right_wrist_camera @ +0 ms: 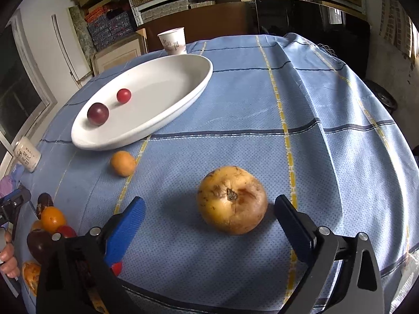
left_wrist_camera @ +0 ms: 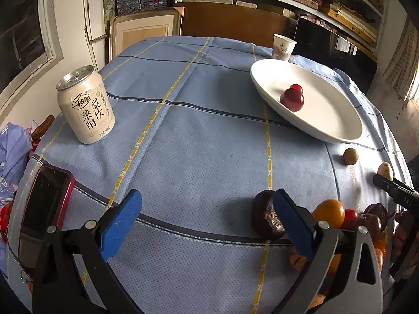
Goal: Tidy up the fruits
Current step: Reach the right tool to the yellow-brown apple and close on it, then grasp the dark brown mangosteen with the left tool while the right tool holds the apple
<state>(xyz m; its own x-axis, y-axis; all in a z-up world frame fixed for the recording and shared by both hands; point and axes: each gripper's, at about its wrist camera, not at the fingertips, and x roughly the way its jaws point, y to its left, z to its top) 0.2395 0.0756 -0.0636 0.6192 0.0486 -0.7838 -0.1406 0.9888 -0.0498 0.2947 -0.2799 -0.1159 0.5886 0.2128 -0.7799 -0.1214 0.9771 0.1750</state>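
A white oval plate (left_wrist_camera: 332, 128) (right_wrist_camera: 183, 99) holds a dark red plum (left_wrist_camera: 291, 99) (right_wrist_camera: 98, 113) and a small red fruit (left_wrist_camera: 296, 88) (right_wrist_camera: 123, 95). My left gripper (left_wrist_camera: 208, 219) is open; a dark wrinkled passion fruit (left_wrist_camera: 265, 218) lies just inside its right finger. My right gripper (right_wrist_camera: 209, 222) is open around a large yellow-brown fruit (right_wrist_camera: 231, 200), not touching it. A small orange fruit (right_wrist_camera: 123, 163) lies in front of the plate. A heap of orange, red and dark fruits (left_wrist_camera: 348, 217) (right_wrist_camera: 49, 225) sits between the grippers.
A drink can (left_wrist_camera: 86, 104) (right_wrist_camera: 27, 154) stands at the left. A red phone (left_wrist_camera: 44, 209) lies near the left table edge. A paper cup (left_wrist_camera: 283, 47) (right_wrist_camera: 174, 40) stands behind the plate. A small brown fruit (left_wrist_camera: 350, 156) lies on the blue cloth (left_wrist_camera: 199, 136).
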